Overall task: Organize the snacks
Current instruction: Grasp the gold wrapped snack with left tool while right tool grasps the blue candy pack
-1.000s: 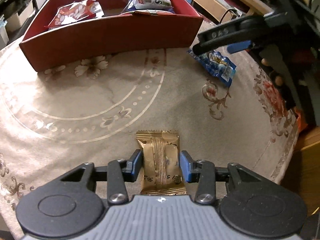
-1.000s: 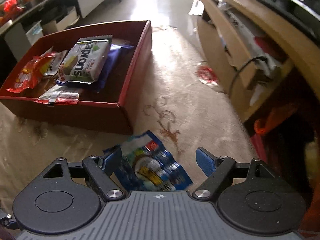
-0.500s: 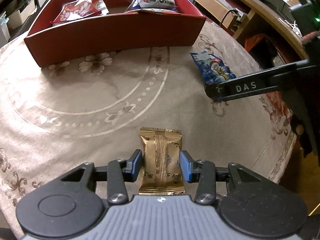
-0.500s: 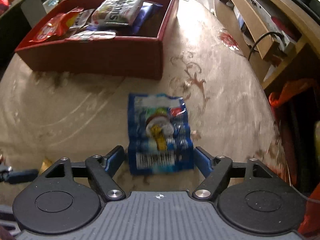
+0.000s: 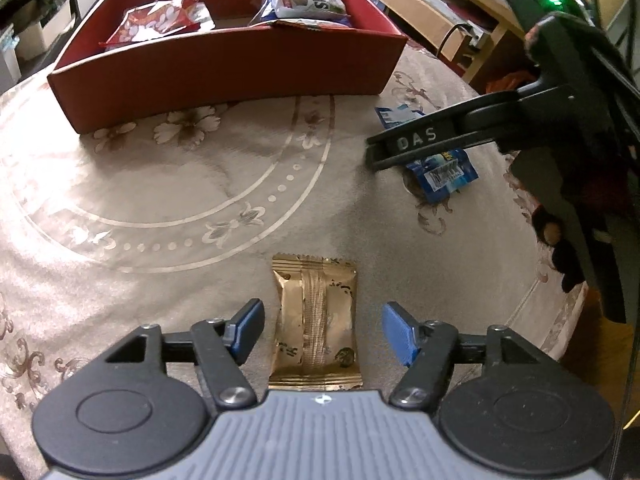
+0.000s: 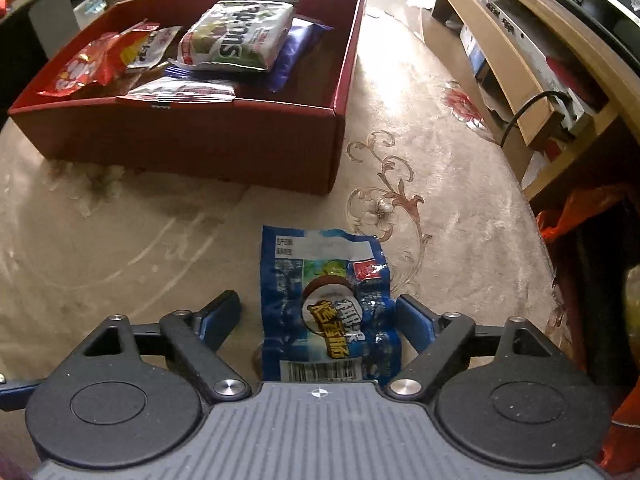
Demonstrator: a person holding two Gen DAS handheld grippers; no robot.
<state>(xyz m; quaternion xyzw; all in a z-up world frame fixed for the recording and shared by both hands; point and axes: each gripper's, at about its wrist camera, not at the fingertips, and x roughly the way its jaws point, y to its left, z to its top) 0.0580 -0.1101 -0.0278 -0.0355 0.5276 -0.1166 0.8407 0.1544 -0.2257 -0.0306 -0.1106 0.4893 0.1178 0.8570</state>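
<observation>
The left tongs have just been opening and now stand apart, their blue pads clear on both sides of a gold foil snack packet that lies flat between them, its crimped ends and centre seam running toward 12 o'clock. The right tongs have also just been widening; a crinkled blue plastic snack bag, barcode end nearest the camera, lies between them, with the right pad just beside or touching its edge and the left pad apart from it, so neither pair has hold of anything. Both packets rest on the table, on a beige velvety tablecloth patterned with pale rings, dots and flowers. At 12 o'clock from the left tongs, and at 11 o'clock from the right, stands a dark red rectangular cardboard box with straight matte walls. The right wrist view looks into it: a glossy red bag on the left, a white and green pillow pack stacked on a blue-purple one, and a flat packet against the near wall. Only the left wrist view shows the right tongs from outside, a black arm lettered "DAS" across the blue bag at 2 o'clock. Only the right wrist view shows the light wooden shelf unit at 1 o'clock.
</observation>
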